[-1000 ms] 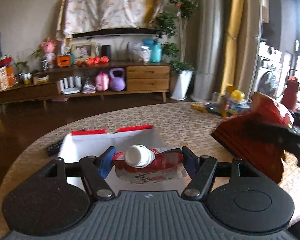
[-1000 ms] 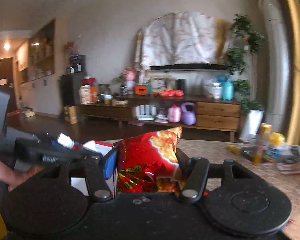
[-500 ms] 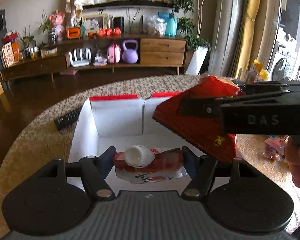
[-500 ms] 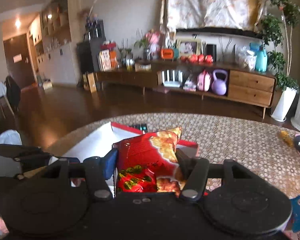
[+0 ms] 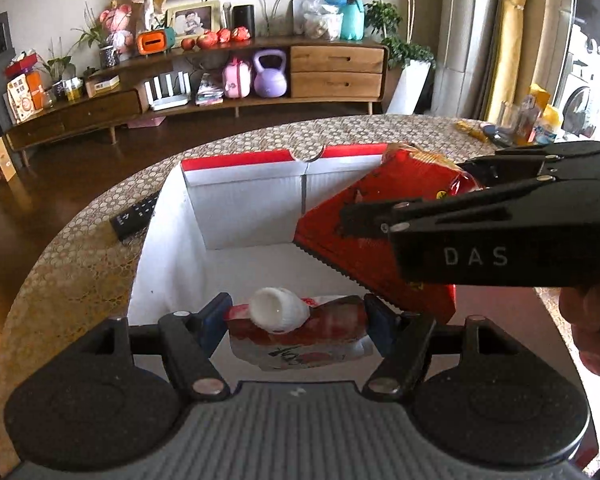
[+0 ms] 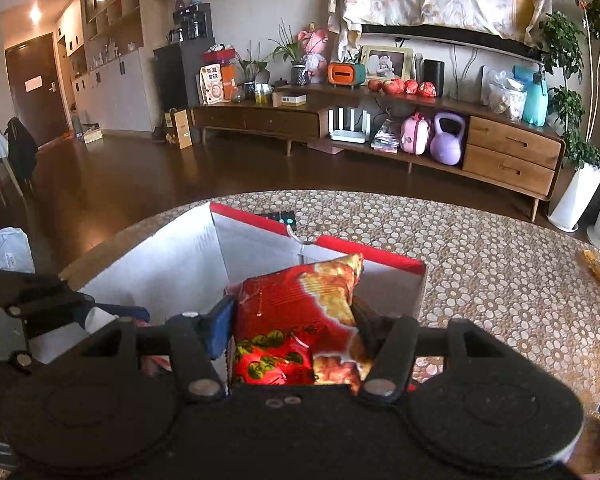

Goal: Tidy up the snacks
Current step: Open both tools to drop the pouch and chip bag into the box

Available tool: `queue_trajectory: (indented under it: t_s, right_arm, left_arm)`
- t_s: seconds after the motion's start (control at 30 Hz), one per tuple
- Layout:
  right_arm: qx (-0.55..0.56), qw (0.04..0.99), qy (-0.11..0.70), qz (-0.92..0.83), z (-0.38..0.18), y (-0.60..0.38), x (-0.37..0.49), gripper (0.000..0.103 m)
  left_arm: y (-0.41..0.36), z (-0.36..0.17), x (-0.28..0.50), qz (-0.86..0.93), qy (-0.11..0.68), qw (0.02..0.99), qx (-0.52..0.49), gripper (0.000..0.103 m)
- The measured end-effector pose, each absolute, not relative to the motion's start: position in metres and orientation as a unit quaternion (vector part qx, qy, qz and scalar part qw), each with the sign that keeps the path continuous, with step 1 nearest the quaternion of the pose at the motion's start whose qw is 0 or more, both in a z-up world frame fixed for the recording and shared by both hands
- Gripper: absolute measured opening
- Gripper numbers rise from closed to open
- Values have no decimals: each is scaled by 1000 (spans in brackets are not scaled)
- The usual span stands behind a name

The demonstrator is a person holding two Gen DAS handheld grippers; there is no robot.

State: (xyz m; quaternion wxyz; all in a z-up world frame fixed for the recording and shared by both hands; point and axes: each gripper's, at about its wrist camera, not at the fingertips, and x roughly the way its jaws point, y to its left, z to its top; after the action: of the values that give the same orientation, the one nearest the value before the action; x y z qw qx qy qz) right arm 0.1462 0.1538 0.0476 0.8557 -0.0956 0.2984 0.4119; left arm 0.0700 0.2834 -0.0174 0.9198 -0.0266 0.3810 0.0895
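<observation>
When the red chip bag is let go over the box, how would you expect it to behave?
The red chip bag looks puffed and crinkly, so it is probably light and yielding between the right gripper pads, whose jaws are opening. Its glossy film may slide easily. It would likely flop onto its side in the white box rather than stand.

I am in a home's living room: a wooden sideboard (image 6: 380,120) along the wall carries a framed photo (image 6: 386,63), fruit (image 6: 400,87) and plants (image 6: 288,50), with a kettlebell (image 6: 446,138) below, beyond my patterned table (image 6: 480,248).
</observation>
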Motion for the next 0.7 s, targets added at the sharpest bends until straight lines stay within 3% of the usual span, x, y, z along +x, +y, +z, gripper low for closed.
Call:
queue_trajectory:
  t_s: [0.13,0.17,0.33,0.5,0.63,0.7]
  right_arm:
    - [-100,855,301,409,43,159,152,65]
    - [-99,857,301,407,43,159,150,71]
    - [-97,859,295,406,46,158,151,72]
    - [-87,866,280,406,57,144,145,76]
    - [-75,874,258,404,72,125,135,79]
    - [-72,881,245,400,80,115,130,79]
  left_arm:
    - [282,-15,67,86,374,923,-25,72]
    - [282,-13,66,89,369,925,-23,75]
    - [281,-6,64,103,366,925,-10,88]
    - [271,8,54,115,349,930,-2,90]
    - [256,23,42,125,327,937,11,102]
    - [248,30,36,124,315,941,15,102]
